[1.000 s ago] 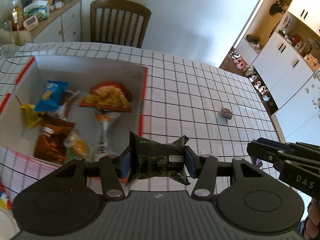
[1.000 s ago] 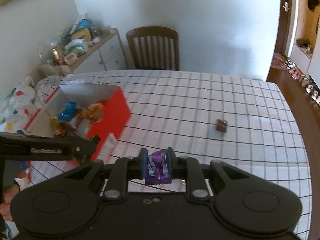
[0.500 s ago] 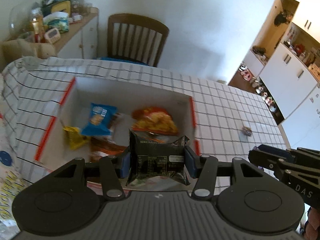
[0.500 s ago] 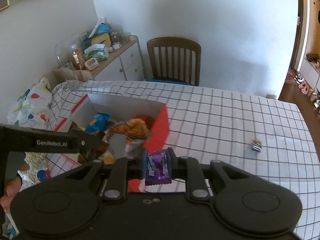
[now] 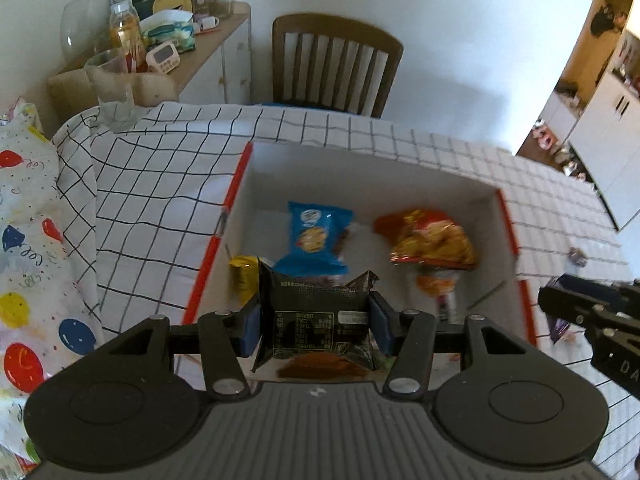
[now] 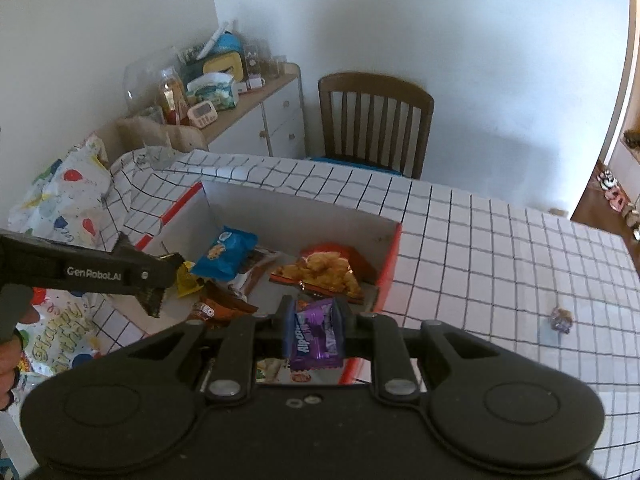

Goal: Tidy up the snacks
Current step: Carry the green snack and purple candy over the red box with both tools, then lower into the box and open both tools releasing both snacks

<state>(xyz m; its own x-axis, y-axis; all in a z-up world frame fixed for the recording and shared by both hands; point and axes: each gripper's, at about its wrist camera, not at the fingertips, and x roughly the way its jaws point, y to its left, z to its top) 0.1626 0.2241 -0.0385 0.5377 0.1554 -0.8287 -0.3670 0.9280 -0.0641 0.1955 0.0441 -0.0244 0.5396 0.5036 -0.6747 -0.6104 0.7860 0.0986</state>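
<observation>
Two handheld grippers are hovering above an open white box point(image 5: 360, 168) with red edges, sitting on a table covered in a checked cloth point(image 6: 480, 240). The left gripper point(image 5: 314, 320) is clenching a black snack packet point(image 5: 316, 316) between its blue pads, one pad on each short side, over the near part of the box. The right gripper point(image 6: 312, 334) is gripping a small purple candy packet point(image 6: 316, 336) the same way, above the box's near right corner.

Inside the box are lying a blue biscuit packet point(image 5: 316, 240), a red and orange crisp bag point(image 5: 432, 240), a small yellow packet point(image 5: 242, 276) and a brown packet point(image 6: 218, 306), loosely jumbled. One small wrapped sweet point(image 6: 561, 319) is resting alone on the cloth, well apart to the right of the box.

Both held packets look light, soft and crinkly, and the black one is puckering slightly under the squeeze. Their glossy film is probably slippery, so a hold across the filled middle seems safer than the thin sealed ends.
</observation>
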